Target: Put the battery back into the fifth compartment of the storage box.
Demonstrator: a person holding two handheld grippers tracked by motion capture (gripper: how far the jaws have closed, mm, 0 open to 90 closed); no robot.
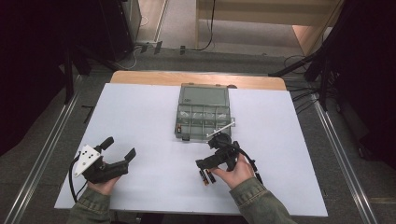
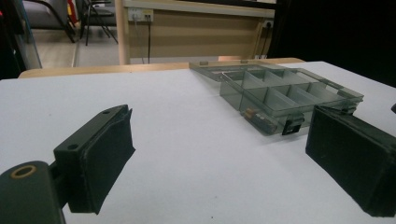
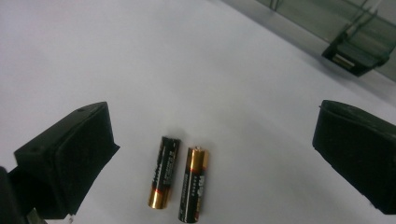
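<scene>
While the right gripper (image 3: 212,154) gapes, 2 batteries (image 3: 181,179) show unreadable print.

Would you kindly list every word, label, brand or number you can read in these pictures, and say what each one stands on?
No text here can be read for certain.
Two batteries: print runs along each black and gold case, too blurred to read.
Compartment box: a battery in its near corner is too small to show any label.
Left gripper and right gripper: no lettering shows.
</scene>
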